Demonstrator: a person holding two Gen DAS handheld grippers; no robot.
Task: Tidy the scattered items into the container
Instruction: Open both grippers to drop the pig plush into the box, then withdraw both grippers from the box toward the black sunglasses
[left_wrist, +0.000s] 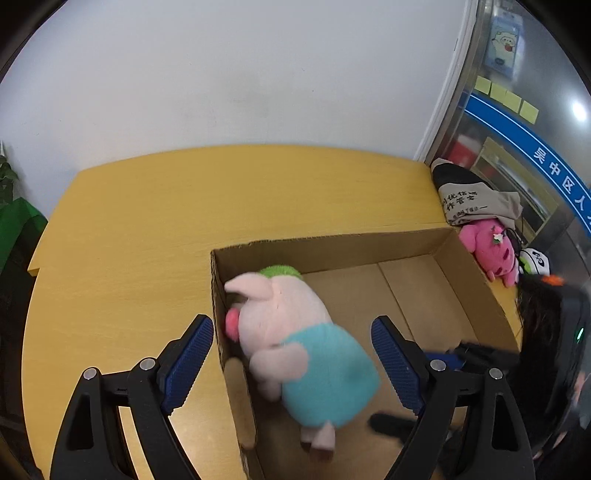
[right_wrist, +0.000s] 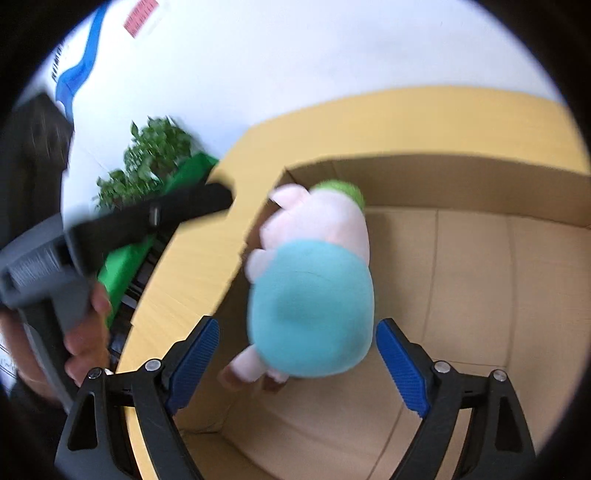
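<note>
A plush pig (left_wrist: 295, 339) with pink skin, teal shirt and green cap is inside the open cardboard box (left_wrist: 472, 273), by its left wall, blurred. My left gripper (left_wrist: 295, 365) is open above it, fingers (left_wrist: 188, 362) either side, not touching. In the right wrist view the same pig (right_wrist: 314, 288) is in the box (right_wrist: 480, 177), between the open fingers (right_wrist: 195, 365) of my right gripper (right_wrist: 299, 365). A hot-pink plush (left_wrist: 491, 251) and a panda toy (left_wrist: 535, 260) lie on the table right of the box.
The box stands on a yellow wooden table (left_wrist: 147, 229) against a white wall. A beige printed bag (left_wrist: 472, 199) sits at the back right. A glass door is at the right. A potted plant (right_wrist: 147, 162) and green cloth (right_wrist: 125, 266) are left of the table.
</note>
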